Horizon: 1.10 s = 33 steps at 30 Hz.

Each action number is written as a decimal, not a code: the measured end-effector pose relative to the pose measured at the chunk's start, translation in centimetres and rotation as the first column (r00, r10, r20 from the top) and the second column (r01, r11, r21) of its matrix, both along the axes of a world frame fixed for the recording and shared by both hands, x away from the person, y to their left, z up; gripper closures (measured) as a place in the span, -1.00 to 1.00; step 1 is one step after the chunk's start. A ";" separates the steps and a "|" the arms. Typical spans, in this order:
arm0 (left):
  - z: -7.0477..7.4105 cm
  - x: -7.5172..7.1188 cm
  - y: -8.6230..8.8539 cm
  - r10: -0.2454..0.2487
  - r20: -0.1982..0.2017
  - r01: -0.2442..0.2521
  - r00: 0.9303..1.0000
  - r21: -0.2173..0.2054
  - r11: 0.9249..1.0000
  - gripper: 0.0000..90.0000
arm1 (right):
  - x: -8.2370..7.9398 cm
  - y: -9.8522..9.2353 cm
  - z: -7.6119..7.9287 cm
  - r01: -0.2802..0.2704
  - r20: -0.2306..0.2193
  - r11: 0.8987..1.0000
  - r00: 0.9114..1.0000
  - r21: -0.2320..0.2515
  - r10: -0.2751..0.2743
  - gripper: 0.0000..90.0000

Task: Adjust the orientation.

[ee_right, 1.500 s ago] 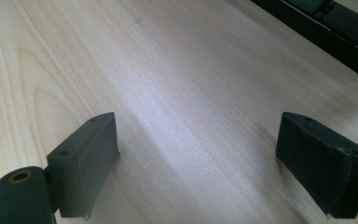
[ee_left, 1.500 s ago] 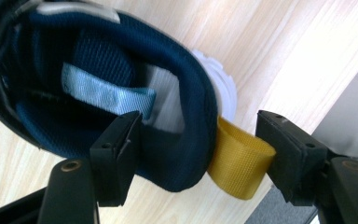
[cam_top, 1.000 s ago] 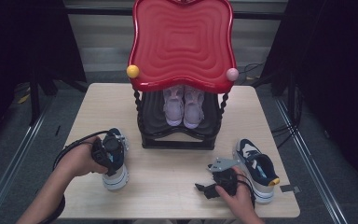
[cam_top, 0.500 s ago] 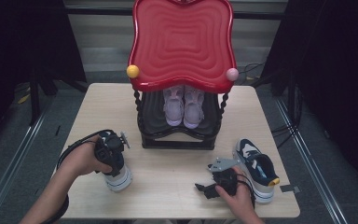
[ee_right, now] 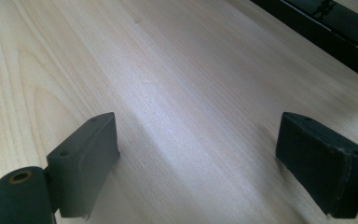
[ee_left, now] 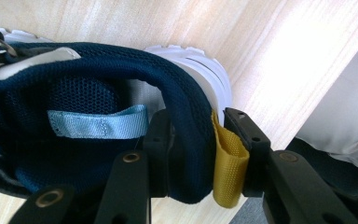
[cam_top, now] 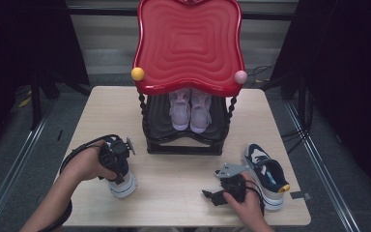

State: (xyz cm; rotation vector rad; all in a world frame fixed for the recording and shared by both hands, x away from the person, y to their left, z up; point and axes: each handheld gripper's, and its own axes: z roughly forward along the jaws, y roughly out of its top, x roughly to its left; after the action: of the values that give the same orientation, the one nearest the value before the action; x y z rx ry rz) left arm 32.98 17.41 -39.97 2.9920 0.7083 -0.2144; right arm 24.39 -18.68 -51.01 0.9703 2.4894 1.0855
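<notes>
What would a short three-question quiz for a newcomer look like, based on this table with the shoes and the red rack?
1. True or false: the right gripper has its jaws open over bare table.
2. Which part of the navy shoe sits between the jaws of the left gripper? A) the toe B) the heel collar with its yellow pull tab C) the laces
3. How many shoes stand on the lower shelf of the red rack?

Key
1. True; nothing lies between its jaws.
2. B; one jaw is inside the shoe, the other outside against the tab.
3. Two, a pale pink pair, side by side.
</notes>
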 end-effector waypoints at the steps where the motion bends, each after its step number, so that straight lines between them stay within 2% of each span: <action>1: 0.0 0.2 0.0 -0.027 -0.012 0.027 1.000 0.011 1.000 0.42 | 0.0 0.0 0.0 0.000 0.000 1.000 1.000 0.000 0.000 -0.73; 3: -0.1 0.1 -0.1 -0.006 -0.020 0.006 1.000 -0.001 1.000 0.45 | 0.0 0.0 0.0 0.000 0.000 1.000 1.000 0.000 0.000 -0.73; 9: -0.1 0.2 -0.2 -0.003 -0.028 0.004 1.000 0.017 1.000 0.50 | 0.0 0.0 0.0 -0.001 0.000 1.000 1.000 0.000 0.001 -0.73; 11: -0.1 0.3 -0.2 -0.018 -0.030 0.019 0.999 0.026 0.999 0.51 | 0.0 0.0 0.0 -0.002 0.000 1.000 1.000 0.000 0.002 -0.73; 12: -0.2 0.2 -0.3 -0.003 -0.029 0.003 1.000 0.019 1.000 0.51 | 0.0 0.0 0.0 -0.001 0.000 1.000 1.000 0.000 0.001 -0.73; 16: -0.2 0.3 -0.3 -0.009 -0.029 0.010 1.000 0.026 1.000 0.51 | 0.0 0.0 0.0 -0.001 -0.001 1.000 1.000 0.000 0.001 -0.73; 19: -0.4 0.3 -0.4 0.010 -0.038 -0.009 0.999 0.020 1.000 0.52 | 0.0 0.0 0.0 -0.002 -0.001 1.000 1.000 0.001 0.002 -0.73; 22: -0.4 0.4 -0.6 -0.009 -0.041 0.011 0.999 0.041 0.999 0.52 | 0.0 0.0 0.0 -0.001 0.000 1.000 1.000 0.000 0.001 -0.73; 24: -0.4 0.3 -0.6 0.015 -0.043 -0.013 0.999 0.044 0.999 0.56 | 0.0 0.0 0.0 -0.002 0.000 1.000 1.000 0.000 0.002 -0.73; 25: -0.4 0.4 -0.6 0.001 -0.047 0.001 0.999 0.048 0.999 0.57 | 0.0 0.0 0.0 -0.001 -0.001 1.000 1.000 0.001 0.001 -0.73; 27: -0.5 0.3 -0.7 0.010 -0.043 -0.008 0.999 0.047 0.999 0.58 | 0.0 0.0 0.0 -0.001 0.000 1.000 1.000 0.000 0.001 -0.73; 33: -0.5 0.3 -1.0 -0.010 -0.043 0.013 0.999 0.071 0.997 0.61 | 0.0 0.0 0.0 -0.001 0.000 1.000 1.000 0.000 0.001 -0.73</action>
State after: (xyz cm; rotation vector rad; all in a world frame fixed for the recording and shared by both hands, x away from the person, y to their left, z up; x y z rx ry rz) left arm 33.24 16.42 -40.42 3.0684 0.7175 -0.2603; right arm 24.40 -18.69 -51.01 0.9686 2.4905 1.0860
